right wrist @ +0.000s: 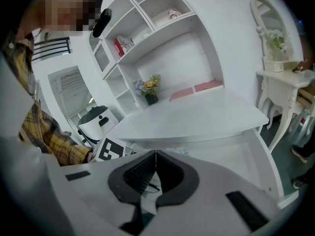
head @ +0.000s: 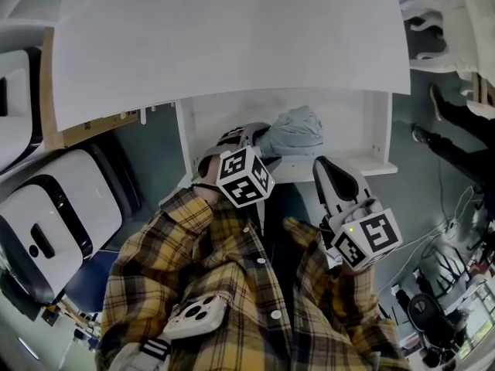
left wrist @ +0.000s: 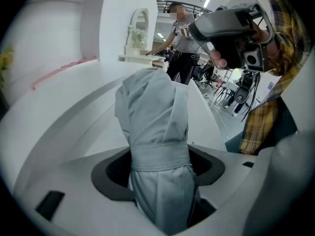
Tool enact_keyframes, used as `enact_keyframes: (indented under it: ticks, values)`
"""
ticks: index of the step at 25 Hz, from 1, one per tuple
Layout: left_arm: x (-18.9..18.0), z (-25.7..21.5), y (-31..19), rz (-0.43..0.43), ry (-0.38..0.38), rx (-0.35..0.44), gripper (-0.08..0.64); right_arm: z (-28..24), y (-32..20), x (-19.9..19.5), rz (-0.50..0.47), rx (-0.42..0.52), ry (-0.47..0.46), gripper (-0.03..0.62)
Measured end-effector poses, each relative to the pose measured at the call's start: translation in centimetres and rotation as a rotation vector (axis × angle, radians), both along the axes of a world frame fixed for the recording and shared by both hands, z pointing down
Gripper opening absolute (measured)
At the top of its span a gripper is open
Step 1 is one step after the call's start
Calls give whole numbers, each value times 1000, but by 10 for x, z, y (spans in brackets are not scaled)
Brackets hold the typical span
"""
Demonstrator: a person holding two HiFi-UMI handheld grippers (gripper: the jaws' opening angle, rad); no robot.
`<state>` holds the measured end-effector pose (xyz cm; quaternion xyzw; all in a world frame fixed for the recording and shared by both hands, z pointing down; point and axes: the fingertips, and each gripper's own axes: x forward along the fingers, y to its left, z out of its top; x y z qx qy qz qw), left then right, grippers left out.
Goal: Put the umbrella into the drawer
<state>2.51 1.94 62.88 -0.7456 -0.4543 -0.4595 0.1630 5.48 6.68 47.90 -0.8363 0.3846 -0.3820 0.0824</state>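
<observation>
The folded grey-blue umbrella hangs over the open white drawer, below the desk top. My left gripper is shut on the umbrella's lower part, just below its wrap strap. In the left gripper view the umbrella stands up out of the left gripper, with the white drawer walls behind it. My right gripper is shut on nothing, near the drawer's front right edge. In the right gripper view, the right gripper has its pads pressed together, and the drawer lies beyond it.
White machines stand on the floor at the left. A white dressing table and a person's feet are at the right. Wall shelves rise behind the desk. Another person stands farther off.
</observation>
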Motion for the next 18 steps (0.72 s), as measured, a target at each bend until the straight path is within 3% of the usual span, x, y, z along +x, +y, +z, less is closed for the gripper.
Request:
enact_keyframes:
  ticks: [7,18]
  values:
    - [-4,27,0,73,-17,78,316,5,-1,-4,-6,4,-14,17]
    - [-14,52,-1,104,-64,109,316,10,-6,-8,-20,4,-29,17]
